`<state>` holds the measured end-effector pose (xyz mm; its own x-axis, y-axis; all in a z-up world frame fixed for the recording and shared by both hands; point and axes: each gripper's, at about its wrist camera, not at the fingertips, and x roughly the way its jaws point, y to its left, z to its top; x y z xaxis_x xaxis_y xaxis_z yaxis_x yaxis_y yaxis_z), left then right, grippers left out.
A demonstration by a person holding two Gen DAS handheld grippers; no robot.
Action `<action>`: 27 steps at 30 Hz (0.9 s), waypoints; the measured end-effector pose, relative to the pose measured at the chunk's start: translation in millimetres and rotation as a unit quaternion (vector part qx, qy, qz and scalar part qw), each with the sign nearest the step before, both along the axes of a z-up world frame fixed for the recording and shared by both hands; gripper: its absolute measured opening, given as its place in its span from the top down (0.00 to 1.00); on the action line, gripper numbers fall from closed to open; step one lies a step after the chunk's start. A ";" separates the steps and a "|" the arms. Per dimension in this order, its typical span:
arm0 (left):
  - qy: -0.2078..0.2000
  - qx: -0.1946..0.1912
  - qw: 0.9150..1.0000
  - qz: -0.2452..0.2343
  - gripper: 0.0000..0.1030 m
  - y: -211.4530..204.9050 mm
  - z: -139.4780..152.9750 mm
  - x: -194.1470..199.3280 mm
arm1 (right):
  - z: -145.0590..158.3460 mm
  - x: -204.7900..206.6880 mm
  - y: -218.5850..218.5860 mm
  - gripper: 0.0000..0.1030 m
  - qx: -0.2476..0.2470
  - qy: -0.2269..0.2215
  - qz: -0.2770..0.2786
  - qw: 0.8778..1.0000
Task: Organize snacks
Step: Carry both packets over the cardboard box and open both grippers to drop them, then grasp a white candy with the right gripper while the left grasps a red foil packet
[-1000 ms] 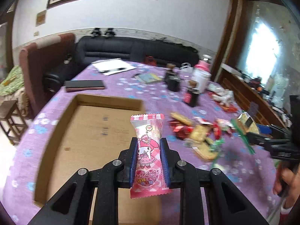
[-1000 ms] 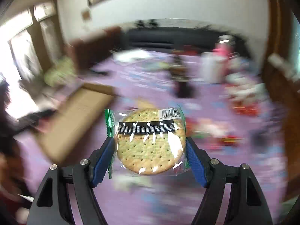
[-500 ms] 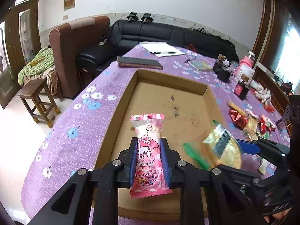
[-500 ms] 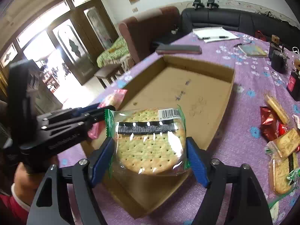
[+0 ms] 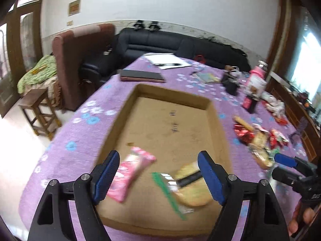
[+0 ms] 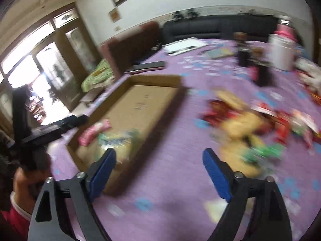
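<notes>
A shallow cardboard tray (image 5: pixel 218 124) lies on the purple flowered tablecloth; it also shows in the right wrist view (image 6: pixel 128 84). A pink candy packet (image 5: pixel 130 172) and a round cracker pack (image 5: pixel 190 188) lie in its near end, blurred; the right wrist view shows the packet (image 6: pixel 94 132) and the cracker pack (image 6: pixel 118 136) too. My left gripper (image 5: pixel 159 178) is open and empty above them. My right gripper (image 6: pixel 159 170) is open and empty over the cloth, right of the tray. A pile of loose snacks (image 5: pixel 258 140) lies to the tray's right, also seen by the right wrist camera (image 6: pixel 250 124).
A dark notebook (image 5: pixel 140 76), white papers (image 5: pixel 166 61), dark jars (image 5: pixel 230 82) and a pink-lidded bottle (image 5: pixel 257 80) stand at the table's far end. A black sofa (image 5: pixel 180 44) and brown armchair (image 5: pixel 80 54) are beyond. The table edge drops off left.
Both grippers opened and let go: the pink packet and the cracker pack now lie in the tray. The right gripper has swung right, away from the tray.
</notes>
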<state>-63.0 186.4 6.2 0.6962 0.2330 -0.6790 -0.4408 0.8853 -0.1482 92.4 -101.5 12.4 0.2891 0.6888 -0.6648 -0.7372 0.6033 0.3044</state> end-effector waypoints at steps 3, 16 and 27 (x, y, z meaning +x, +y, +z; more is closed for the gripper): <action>-0.004 0.004 0.999 -0.037 0.18 -27.0 3.3 12.4 | -16.8 1.8 -40.6 0.09 -0.030 -0.013 -0.043 0.999; 0.030 0.023 0.992 -0.119 0.15 -105.5 -8.2 65.1 | -47.6 5.5 -42.5 0.14 -0.081 -0.027 -0.011 0.996; 0.049 0.028 0.991 -0.118 0.15 -124.2 -12.1 123.3 | -56.6 16.7 -51.7 0.96 -0.081 0.005 -0.020 0.996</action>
<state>60.4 62.1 -5.9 0.6665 0.1102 -0.7373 -0.2303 0.9711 -0.0632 109.1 -153.2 -44.1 0.3081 0.5595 -0.7694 -0.7085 0.6747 0.2070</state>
